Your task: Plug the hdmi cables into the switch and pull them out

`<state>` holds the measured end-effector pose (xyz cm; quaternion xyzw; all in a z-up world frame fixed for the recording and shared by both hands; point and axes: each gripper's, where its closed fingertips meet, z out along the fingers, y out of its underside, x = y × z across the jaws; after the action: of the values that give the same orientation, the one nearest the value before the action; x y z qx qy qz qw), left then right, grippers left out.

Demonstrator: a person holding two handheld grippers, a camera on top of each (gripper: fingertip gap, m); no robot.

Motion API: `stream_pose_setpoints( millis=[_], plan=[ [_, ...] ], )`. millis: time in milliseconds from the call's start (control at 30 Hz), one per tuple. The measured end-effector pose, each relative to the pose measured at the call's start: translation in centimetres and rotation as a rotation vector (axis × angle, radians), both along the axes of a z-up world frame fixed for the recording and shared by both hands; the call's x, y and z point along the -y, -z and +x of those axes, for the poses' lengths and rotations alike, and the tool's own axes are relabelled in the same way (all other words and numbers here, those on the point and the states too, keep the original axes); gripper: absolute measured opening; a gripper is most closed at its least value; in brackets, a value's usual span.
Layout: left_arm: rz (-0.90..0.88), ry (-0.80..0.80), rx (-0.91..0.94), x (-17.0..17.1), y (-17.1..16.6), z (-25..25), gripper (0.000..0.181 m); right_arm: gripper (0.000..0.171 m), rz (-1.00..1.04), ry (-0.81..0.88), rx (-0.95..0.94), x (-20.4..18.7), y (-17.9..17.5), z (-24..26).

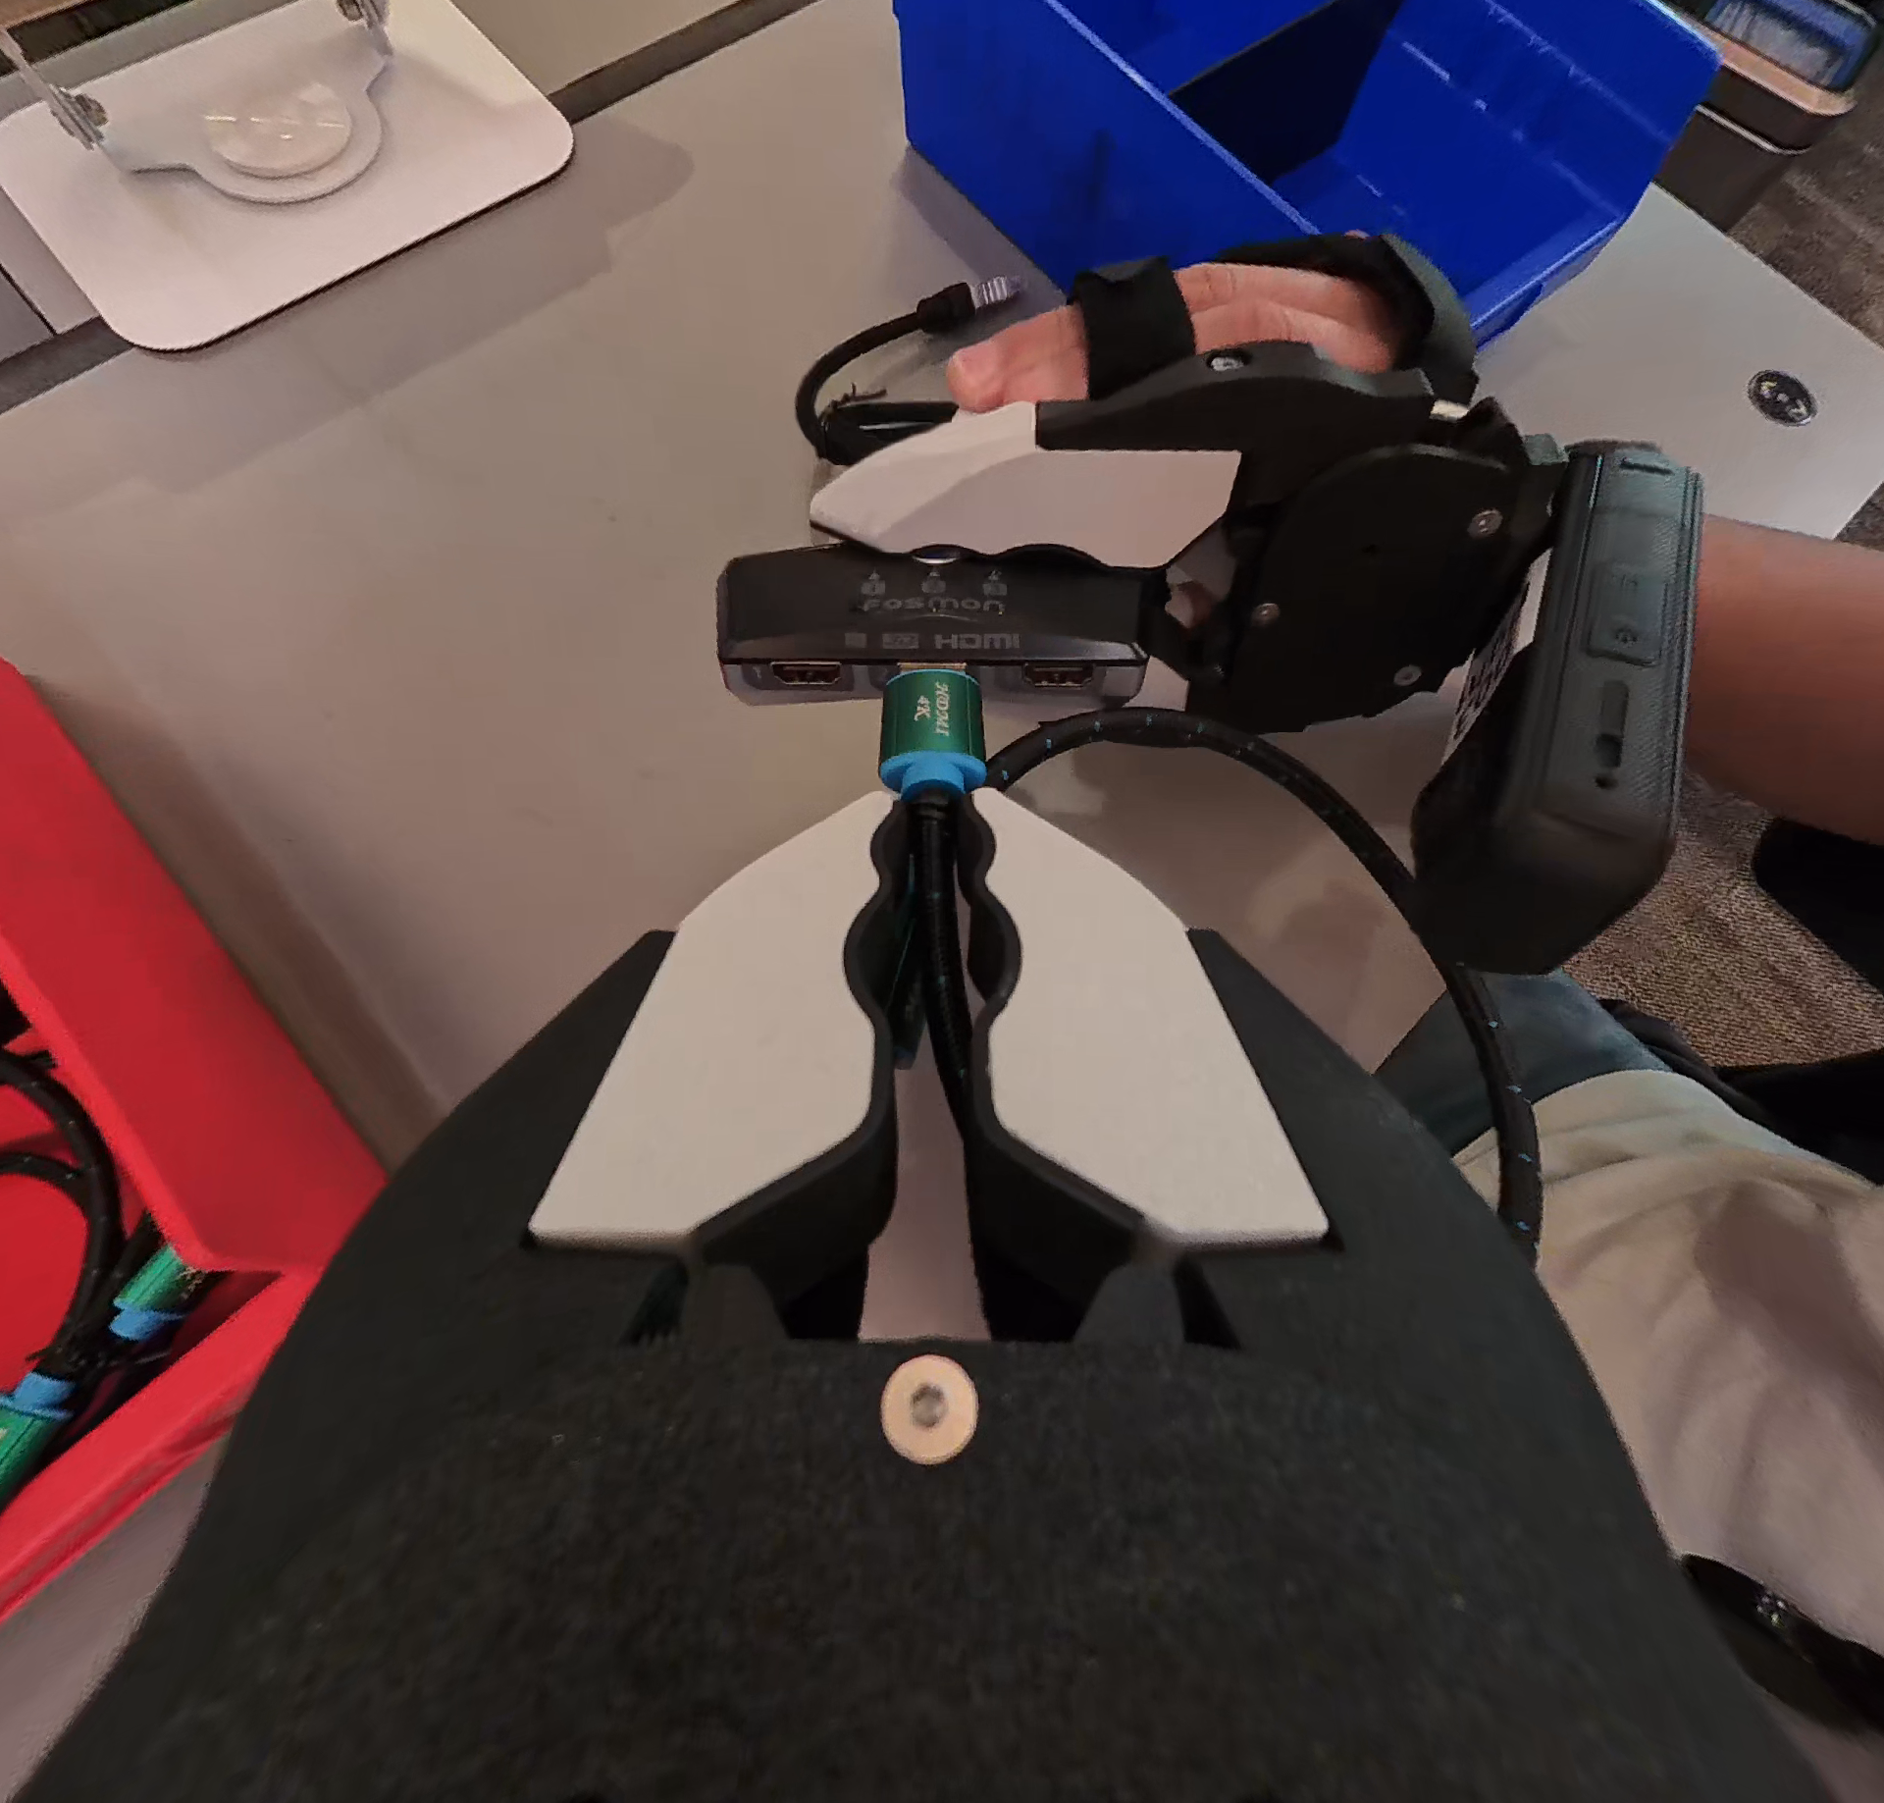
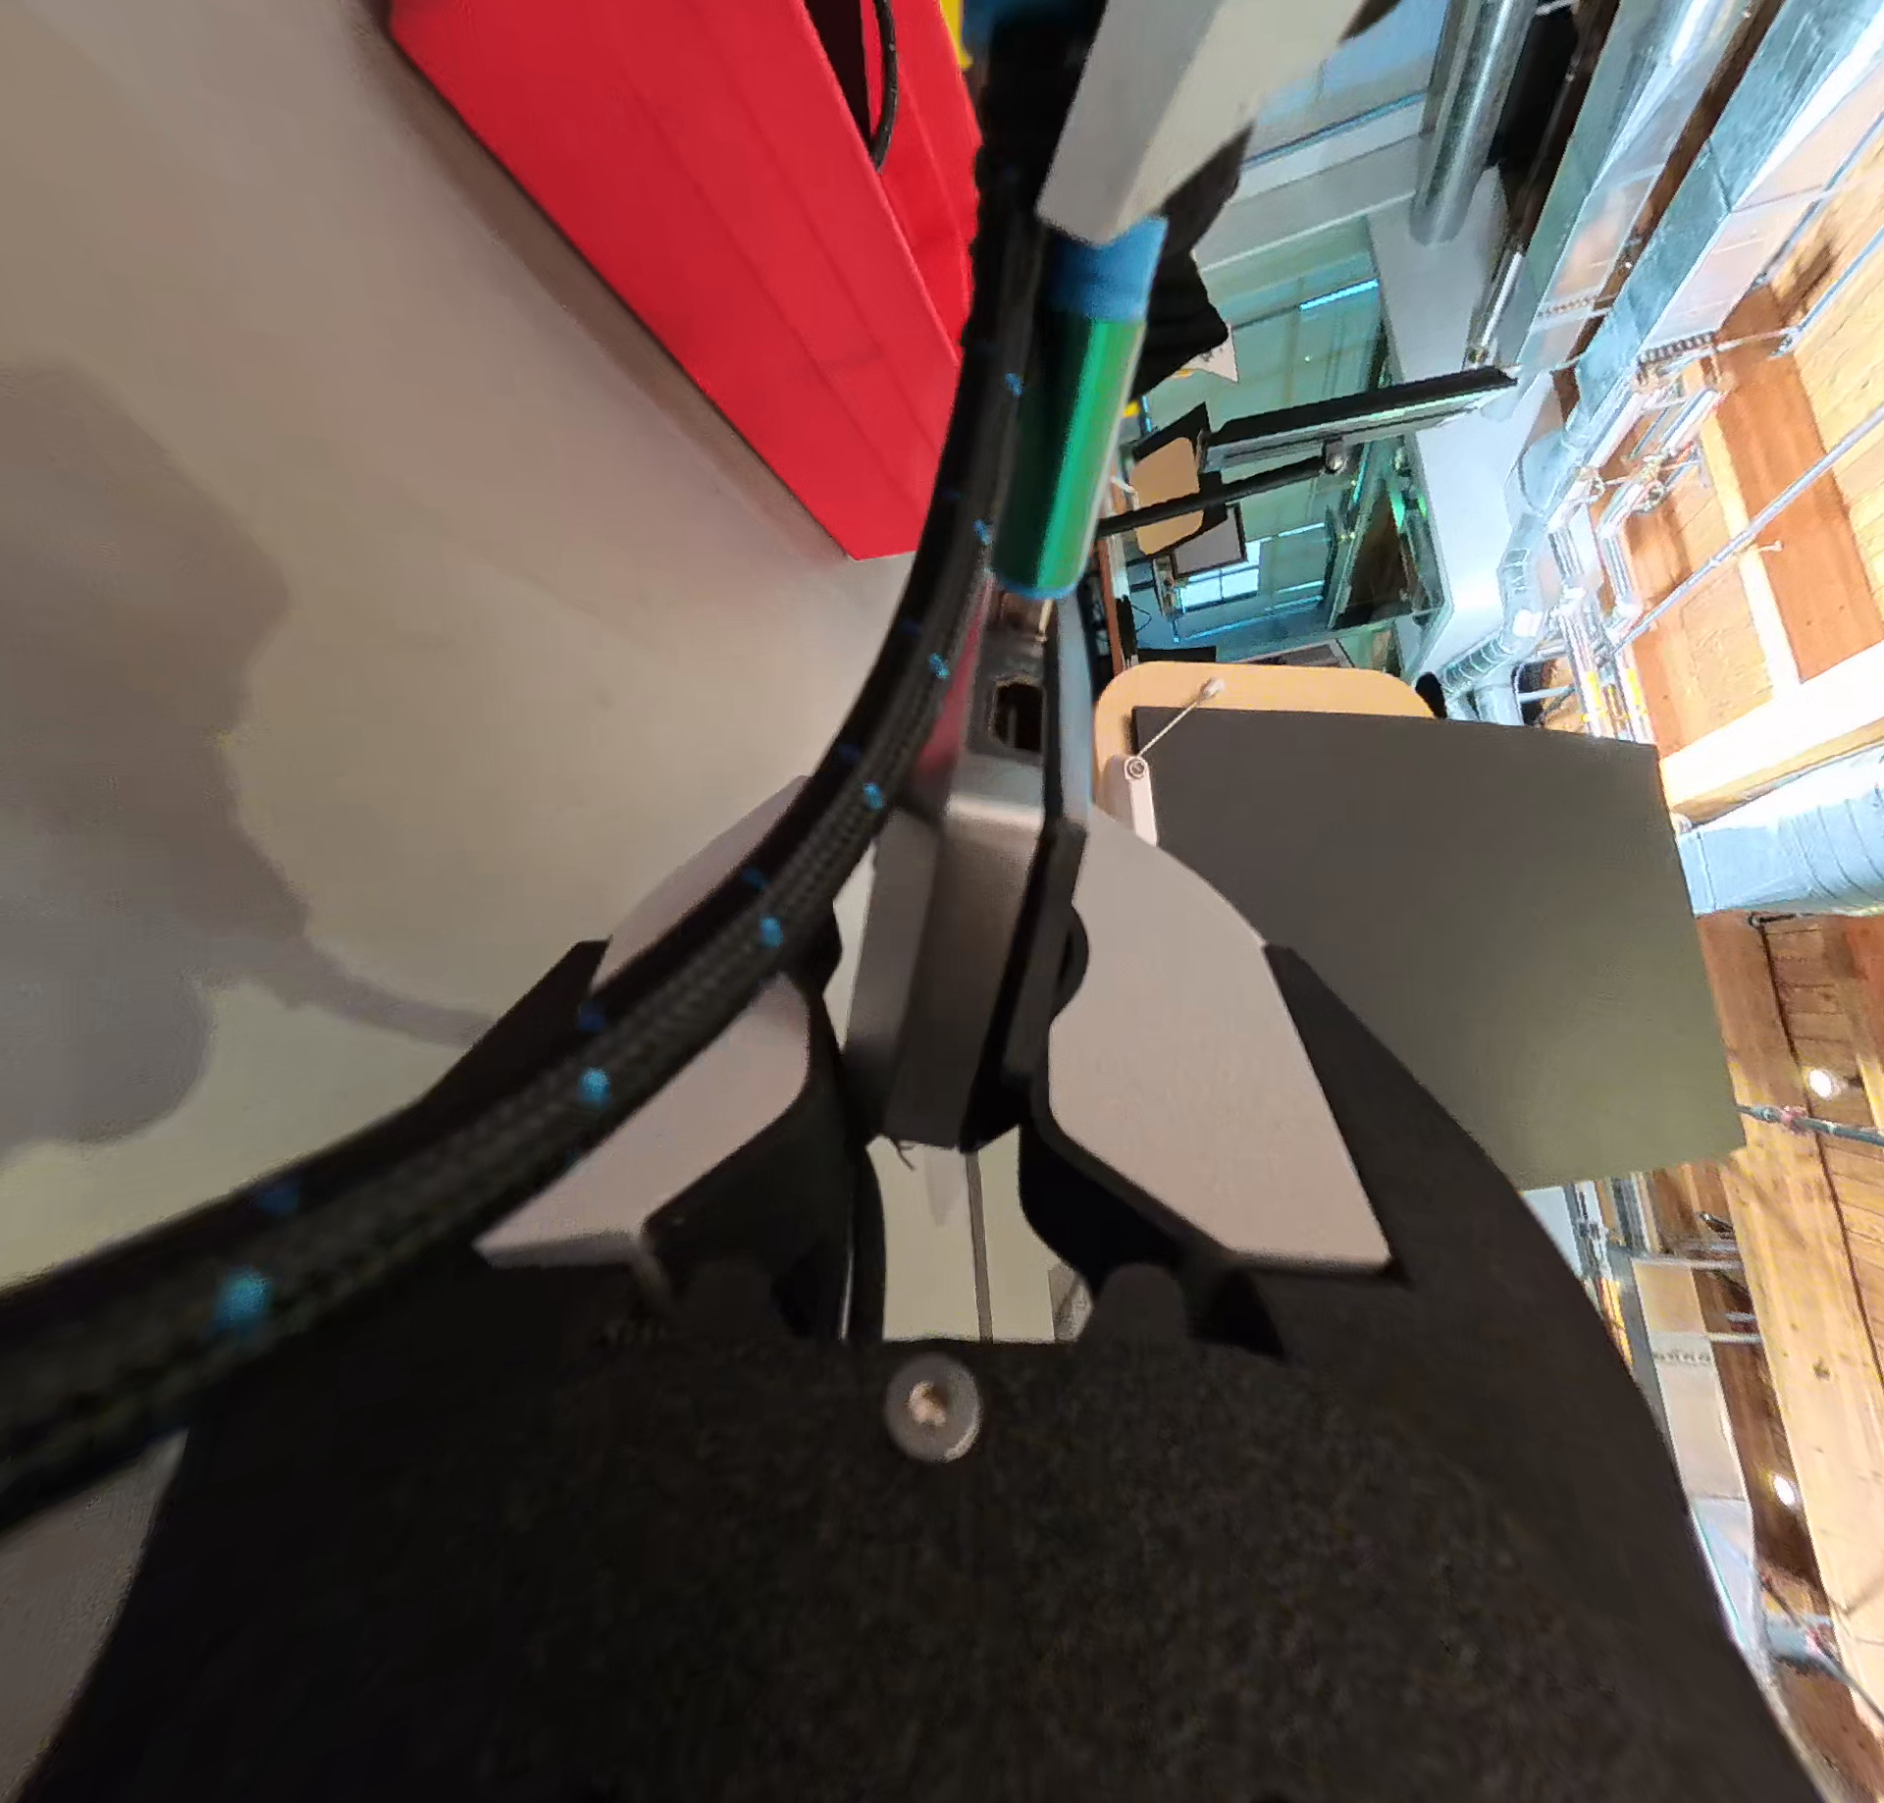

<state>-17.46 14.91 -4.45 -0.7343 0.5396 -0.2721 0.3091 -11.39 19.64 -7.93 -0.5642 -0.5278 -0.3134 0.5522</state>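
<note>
Straight ahead of the left gripper (image 1: 930, 821) in the left wrist view, the green plug (image 1: 928, 721) sat with its metal nose in the middle port of the black switch (image 1: 933, 622). The plug's long axis ran in line with the left gripper's fingers (image 1: 785, 1030), and those fingers were drawn in narrow on the braided cable (image 1: 1468, 999) just behind the blue collar, not on the plug body. The cable looped off to the right and back down past the person's lap. The right gripper (image 1: 1030, 520) came in from the right and clamped the switch by its right end, holding it above the grey table (image 1: 408, 581). The two ports either side of the plug were empty. A red bin (image 1: 153, 1061) with more green-ended cables lay at lower left, a blue bin (image 1: 1274, 92) beyond the switch. By my reading, any pull or push had to go along that shared axis, toward or away from the left gripper, which was the nearer one to the plug.

Seen from the right wrist view, the right gripper (image 2: 963, 948) was closed tight on the switch (image 2: 974, 938), looking along its length. This view showed the switch edge-on, one empty port facing the table, and the plug (image 2: 1065, 449) entering from the side, with the cable (image 2: 714, 979) sweeping across the lower finger. How deep the plug was seated I could not tell from either view.
</note>
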Motion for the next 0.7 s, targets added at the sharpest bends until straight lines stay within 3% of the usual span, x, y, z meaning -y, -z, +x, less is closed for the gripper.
stream_pose_setpoints(
  millis=[700],
  plan=[
    [0.030, 0.023, 0.081, -1.2, 0.1, 0.2, 0.008, 0.032, 0.023, -0.040, 0.038, 0.4, -0.8, -0.7]
  ],
)
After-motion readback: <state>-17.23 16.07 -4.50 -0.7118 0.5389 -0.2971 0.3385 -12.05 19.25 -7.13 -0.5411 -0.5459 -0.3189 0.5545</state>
